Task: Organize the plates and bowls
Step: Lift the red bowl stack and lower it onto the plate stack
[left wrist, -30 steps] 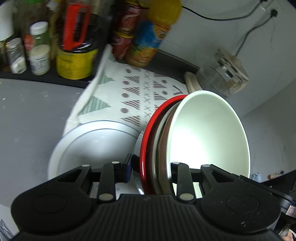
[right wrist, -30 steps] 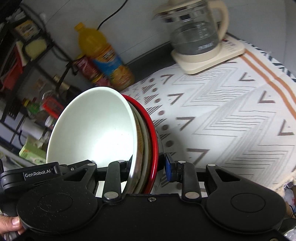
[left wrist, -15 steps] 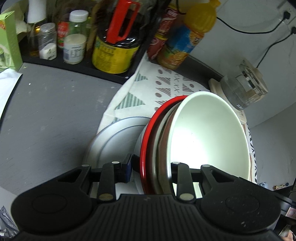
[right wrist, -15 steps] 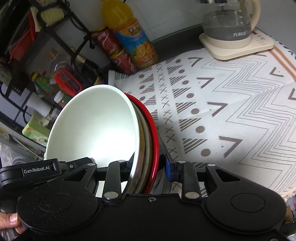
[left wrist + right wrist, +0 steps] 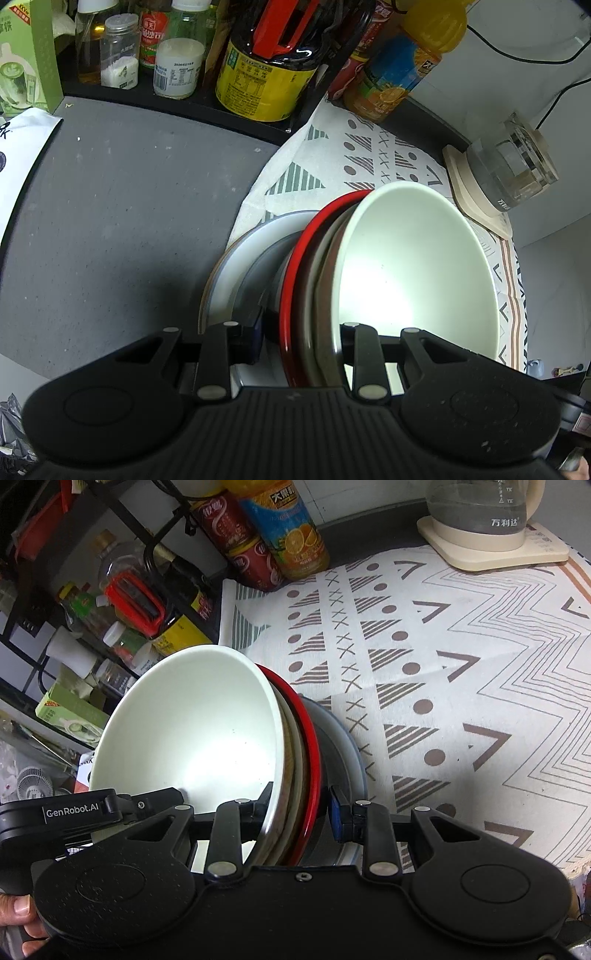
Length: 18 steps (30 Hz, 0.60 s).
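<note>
Lighting: dim room, light falling from above. Strong glare inside the white bowl (image 5: 417,273) in both views. Dark shadow on the grey desk (image 5: 122,221) beside the plates. Heavy fisheye bending at the edges. Focus sharp; no motion blur.

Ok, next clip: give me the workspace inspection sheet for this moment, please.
Surface: grey counter, partly under a patterned cloth.
Job's things: white bowl nested in a red-rimmed bowl stack, above a grey plate.
Clutter: bottles, jars and cans at the back; glass kettle.
Grippers: left gripper and right gripper each clamp the stack's rim.
Cables: black cords on the wall.
Surroundings: wire rack.
</note>
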Available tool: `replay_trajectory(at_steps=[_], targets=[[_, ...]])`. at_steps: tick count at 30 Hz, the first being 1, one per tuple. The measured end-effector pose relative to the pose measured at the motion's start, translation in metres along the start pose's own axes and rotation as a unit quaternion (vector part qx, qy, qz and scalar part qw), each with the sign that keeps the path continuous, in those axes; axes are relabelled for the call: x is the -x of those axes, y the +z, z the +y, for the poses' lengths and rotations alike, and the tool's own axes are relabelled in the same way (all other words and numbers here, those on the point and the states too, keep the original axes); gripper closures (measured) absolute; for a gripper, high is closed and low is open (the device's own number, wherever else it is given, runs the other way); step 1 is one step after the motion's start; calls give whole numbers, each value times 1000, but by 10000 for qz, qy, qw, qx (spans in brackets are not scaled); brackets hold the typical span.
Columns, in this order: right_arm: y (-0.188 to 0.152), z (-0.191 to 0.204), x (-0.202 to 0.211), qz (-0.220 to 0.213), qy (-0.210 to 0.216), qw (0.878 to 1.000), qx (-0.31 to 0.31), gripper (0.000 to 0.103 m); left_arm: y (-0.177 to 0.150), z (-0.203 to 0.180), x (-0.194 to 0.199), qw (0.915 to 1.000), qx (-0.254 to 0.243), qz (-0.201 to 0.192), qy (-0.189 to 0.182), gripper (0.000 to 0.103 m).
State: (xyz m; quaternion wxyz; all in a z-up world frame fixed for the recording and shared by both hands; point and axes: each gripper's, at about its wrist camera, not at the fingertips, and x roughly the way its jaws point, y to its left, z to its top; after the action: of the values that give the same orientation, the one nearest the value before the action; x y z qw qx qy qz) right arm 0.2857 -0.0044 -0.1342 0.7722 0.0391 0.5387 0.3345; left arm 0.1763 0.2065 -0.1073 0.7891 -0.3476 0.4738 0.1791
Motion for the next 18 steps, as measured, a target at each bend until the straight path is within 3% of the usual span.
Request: replay_trajectory(at_steps=[18], targets=[[-1, 5, -7, 21, -123, 9999, -110, 73, 4, 15, -14, 9994, -83, 271, -207, 75]])
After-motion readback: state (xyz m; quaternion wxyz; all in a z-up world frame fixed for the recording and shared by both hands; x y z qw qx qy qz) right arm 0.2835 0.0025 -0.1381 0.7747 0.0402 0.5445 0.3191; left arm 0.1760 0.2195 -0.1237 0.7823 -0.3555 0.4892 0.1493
